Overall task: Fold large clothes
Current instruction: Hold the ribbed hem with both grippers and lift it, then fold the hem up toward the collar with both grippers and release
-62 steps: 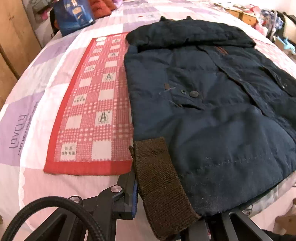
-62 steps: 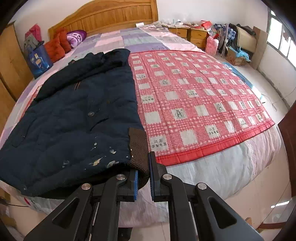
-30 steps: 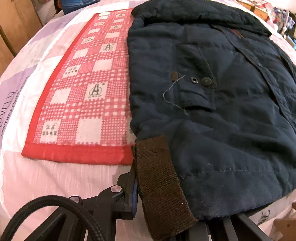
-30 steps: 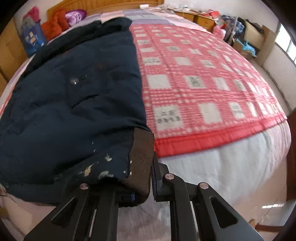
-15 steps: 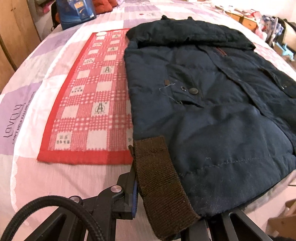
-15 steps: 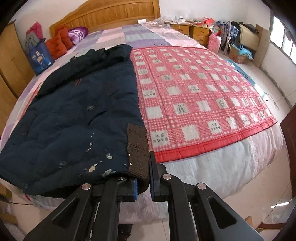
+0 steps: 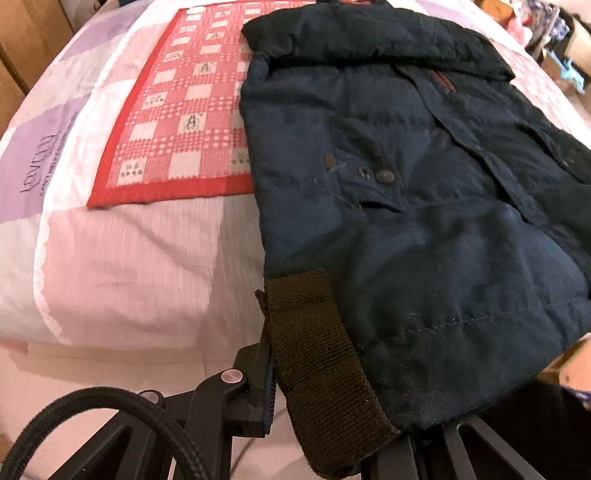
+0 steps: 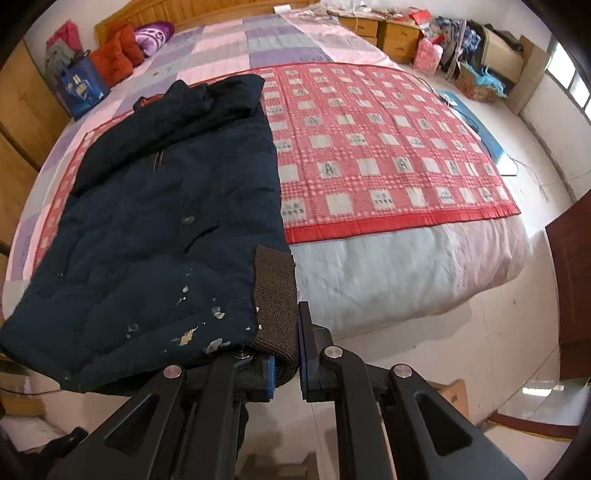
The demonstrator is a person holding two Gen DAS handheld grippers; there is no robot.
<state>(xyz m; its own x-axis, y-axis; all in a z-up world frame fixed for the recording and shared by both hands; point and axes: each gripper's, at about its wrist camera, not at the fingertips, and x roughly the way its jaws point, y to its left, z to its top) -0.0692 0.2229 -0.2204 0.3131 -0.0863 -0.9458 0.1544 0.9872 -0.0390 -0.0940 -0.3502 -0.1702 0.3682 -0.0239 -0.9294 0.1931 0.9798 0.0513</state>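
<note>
A dark navy padded jacket (image 7: 424, 206) lies front up on a red checked blanket (image 7: 184, 110) on the bed, collar at the far end. Its lower end reaches past the blanket's red border, over the foot of the bed. My left gripper (image 7: 325, 417) is shut on a brown knit cuff (image 7: 317, 369) at the jacket's near left corner; only its left finger shows, the other is under the cloth. In the right wrist view, the jacket (image 8: 166, 229) shows pale flecks near the hem. My right gripper (image 8: 286, 369) is shut on the other brown knit cuff (image 8: 275, 288).
The blanket (image 8: 388, 155) covers the bed's right half over a pink and purple sheet (image 8: 388, 266). A blue bag (image 8: 83, 86) and red cushions (image 8: 114, 59) sit by the headboard. Nightstands (image 8: 380, 29), boxes (image 8: 480, 62) and a wooden door (image 8: 572, 295) border the floor on the right.
Both grippers have risen and drawn back from the bed, still holding the cuffs. The jacket's lower end has slid toward the foot of the bed, past the blanket's red border.
</note>
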